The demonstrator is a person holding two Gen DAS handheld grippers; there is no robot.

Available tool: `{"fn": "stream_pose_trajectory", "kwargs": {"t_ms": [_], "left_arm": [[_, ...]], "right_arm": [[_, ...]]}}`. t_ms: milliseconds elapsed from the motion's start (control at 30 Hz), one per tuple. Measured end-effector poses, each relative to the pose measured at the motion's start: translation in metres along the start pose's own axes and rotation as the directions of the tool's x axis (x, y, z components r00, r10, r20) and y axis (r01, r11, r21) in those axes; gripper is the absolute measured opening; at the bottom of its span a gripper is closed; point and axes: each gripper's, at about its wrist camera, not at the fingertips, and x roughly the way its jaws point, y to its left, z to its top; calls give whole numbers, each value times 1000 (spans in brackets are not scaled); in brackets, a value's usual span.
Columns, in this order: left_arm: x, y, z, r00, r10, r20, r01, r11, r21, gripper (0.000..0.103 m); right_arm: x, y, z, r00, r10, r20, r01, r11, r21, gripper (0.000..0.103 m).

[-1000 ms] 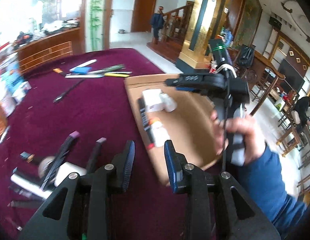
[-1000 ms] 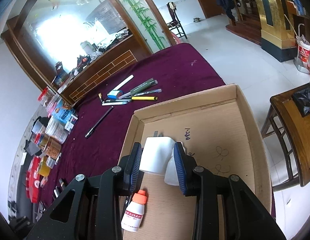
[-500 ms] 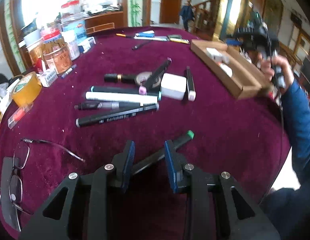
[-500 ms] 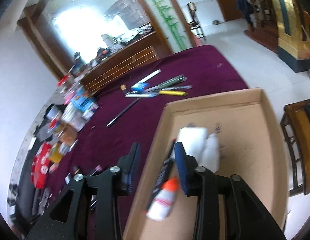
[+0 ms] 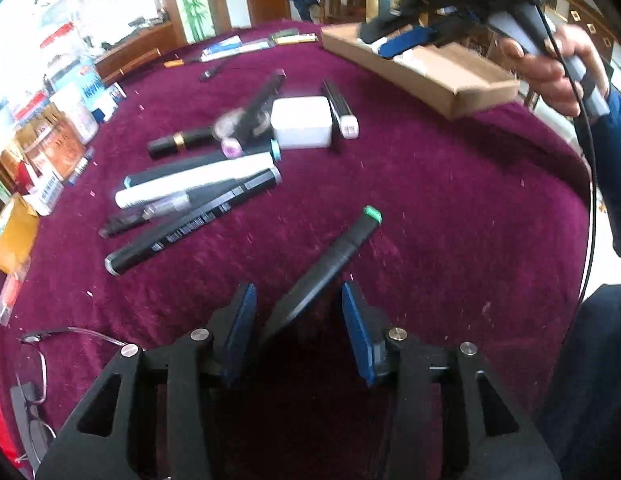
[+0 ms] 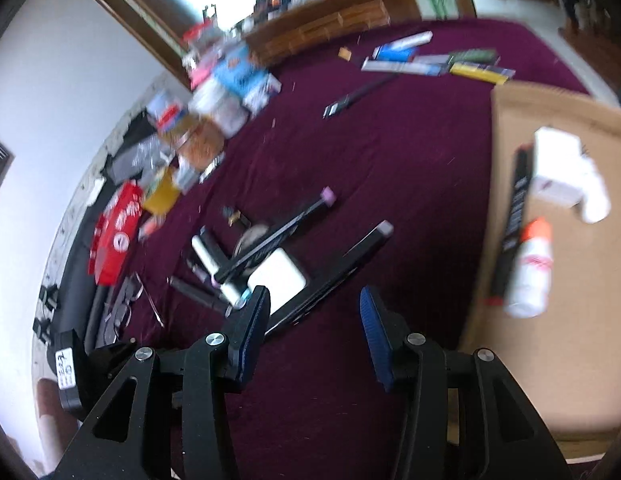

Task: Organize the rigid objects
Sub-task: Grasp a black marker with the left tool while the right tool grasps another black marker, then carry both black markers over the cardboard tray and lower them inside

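Black green-capped marker (image 5: 330,264) lies between the spread left tool (image 5: 296,328) fingers.

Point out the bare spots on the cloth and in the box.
Bare cloth lies between the green-capped marker and the cardboard box. The box floor right of the white bottle is free. Crowded: the marker pile around the white charger.
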Motion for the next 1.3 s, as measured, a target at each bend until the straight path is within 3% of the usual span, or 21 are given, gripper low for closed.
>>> {"fn": "stream_pose_trajectory", "kwargs": {"t_ms": [100, 167, 300, 400, 467, 500, 733, 867, 967, 1200, 1300], "left_arm": [[3, 4, 3, 1000, 0, 13, 0, 998, -56, 41], [5, 7, 6, 1000, 25, 17, -23, 994, -105, 28], [11, 8, 14, 998, 56, 9, -53, 978, -201, 15], [12, 5, 18, 997, 72, 3, -69, 968, -242, 14], [14, 8, 18, 998, 59, 6, -55, 962, -267, 14], [14, 9, 18, 998, 55, 6, -51, 961, -272, 14], [21, 10, 27, 998, 64, -4, -63, 955, -290, 14], [24, 9, 31, 996, 87, -10, -86, 950, -301, 14], [22, 13, 30, 997, 78, 9, -70, 939, -336, 12], [5, 22, 30, 993, -35, 115, 80, 906, -416, 12], [0, 22, 37, 989, -52, 137, 106, 902, -419, 12]], "right_arm": [[27, -2, 2, 999, -18, -49, 21, 998, 56, 42], [38, -2, 2, 998, -12, -69, 17, 997, 79, 42], [51, 0, -2, 997, -23, -72, 28, 997, 70, 41], [46, 0, -6, 997, -14, -76, 16, 1000, 20, 33], [38, 2, -8, 993, -101, -69, 97, 994, -49, 15], [35, 2, -10, 988, -146, -57, 142, 987, -73, 12], [42, 3, -12, 970, -241, -38, 234, 963, -136, 15], [46, 15, -19, 948, -317, 40, 318, 926, -203, 13], [40, 11, -25, 954, -294, 58, 300, 938, -176, 13], [10, -2, -41, 980, -173, 98, 179, 982, -58, 13], [1, -6, -48, 986, -123, 108, 127, 992, -26, 13]]}}
